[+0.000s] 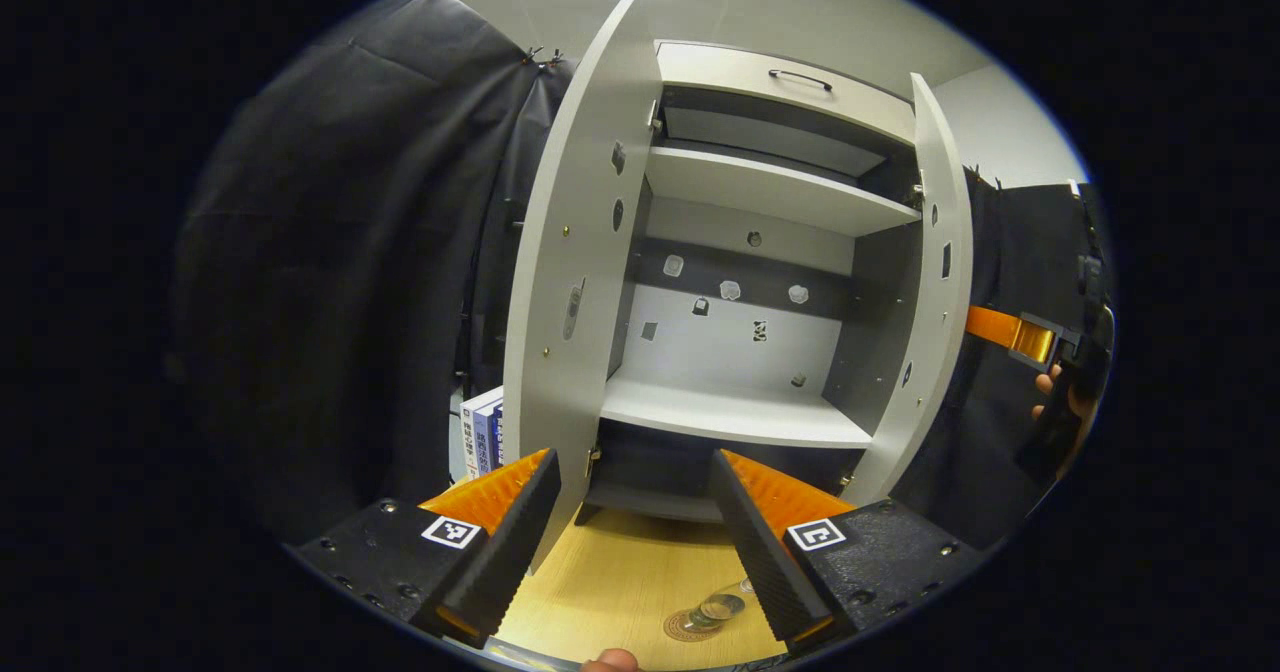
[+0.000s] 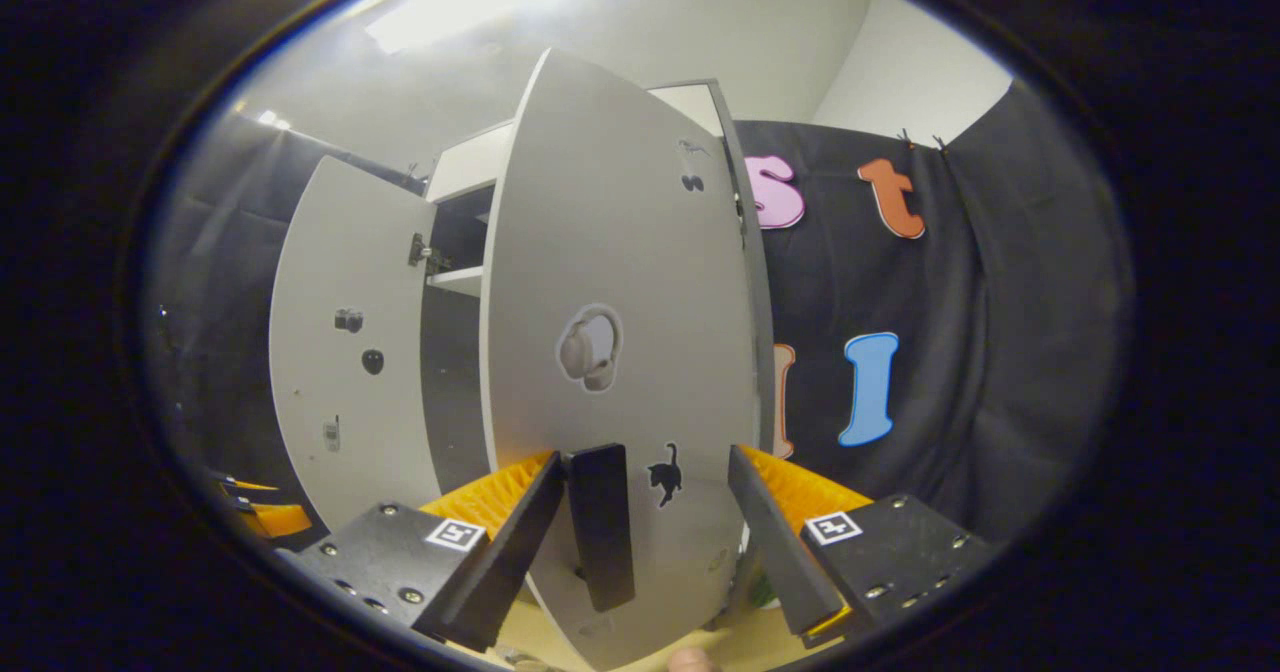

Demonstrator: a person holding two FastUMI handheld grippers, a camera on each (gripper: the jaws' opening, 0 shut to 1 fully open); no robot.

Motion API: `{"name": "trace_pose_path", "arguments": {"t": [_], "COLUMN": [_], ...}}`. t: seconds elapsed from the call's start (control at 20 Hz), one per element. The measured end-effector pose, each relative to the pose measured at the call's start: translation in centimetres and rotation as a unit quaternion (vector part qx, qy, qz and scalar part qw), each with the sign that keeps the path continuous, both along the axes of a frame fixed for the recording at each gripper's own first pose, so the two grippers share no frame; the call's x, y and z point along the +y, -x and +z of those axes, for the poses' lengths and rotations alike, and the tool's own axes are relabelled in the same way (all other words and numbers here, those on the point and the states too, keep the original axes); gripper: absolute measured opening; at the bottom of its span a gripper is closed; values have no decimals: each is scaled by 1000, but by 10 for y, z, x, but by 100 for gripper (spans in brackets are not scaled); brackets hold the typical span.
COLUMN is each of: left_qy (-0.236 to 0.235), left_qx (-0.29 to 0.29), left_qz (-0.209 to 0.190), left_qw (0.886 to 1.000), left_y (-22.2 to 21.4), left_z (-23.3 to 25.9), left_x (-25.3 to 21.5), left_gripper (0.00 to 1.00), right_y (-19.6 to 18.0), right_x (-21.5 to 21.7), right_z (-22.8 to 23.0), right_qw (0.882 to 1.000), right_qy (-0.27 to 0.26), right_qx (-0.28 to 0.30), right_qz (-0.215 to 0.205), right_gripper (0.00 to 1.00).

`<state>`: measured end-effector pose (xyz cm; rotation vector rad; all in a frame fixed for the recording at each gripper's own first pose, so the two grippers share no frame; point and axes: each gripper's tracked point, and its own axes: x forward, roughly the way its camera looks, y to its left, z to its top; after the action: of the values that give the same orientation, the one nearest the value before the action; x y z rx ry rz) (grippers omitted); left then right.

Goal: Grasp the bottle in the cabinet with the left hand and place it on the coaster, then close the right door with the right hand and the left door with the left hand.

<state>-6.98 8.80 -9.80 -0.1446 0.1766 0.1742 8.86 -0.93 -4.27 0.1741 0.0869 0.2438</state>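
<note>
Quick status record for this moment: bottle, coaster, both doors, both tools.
bottle: out of the cabinet, standing on the coaster, seen from above
coaster: on the wooden table, in front of the cabinet
cabinet: shelves bare
left door: open
right door: open, not yet closed
left tool: open, holding nothing, facing the cabinet
right tool: open, close to the right door's outer face, at its dark handle; contact unclear
books: upright, left of the cabinet

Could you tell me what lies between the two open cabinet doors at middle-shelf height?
In the left gripper view, only the bare shelf lies between left door and right door.
</note>
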Motion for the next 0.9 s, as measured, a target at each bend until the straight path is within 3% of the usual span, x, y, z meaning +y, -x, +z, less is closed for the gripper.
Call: {"name": "trace_pose_path", "arguments": {"t": [0.8, 0.9], "left_qy": [-13, -13], "left_qx": [6, 6], "left_qz": [87, 93], "left_qw": [996, 996], "left_y": [34, 33], "left_z": [-1, -2], "left_x": [74, 80], "left_gripper": [96, 92], "right_y": [-58, -65], "right_x": [72, 77], "right_z": [-13, -14], "right_qw": [1000, 1000], "right_qy": [-15, -15], "right_qx": [8, 9], "right_qz": [12, 12], "right_gripper": [100, 100]}}
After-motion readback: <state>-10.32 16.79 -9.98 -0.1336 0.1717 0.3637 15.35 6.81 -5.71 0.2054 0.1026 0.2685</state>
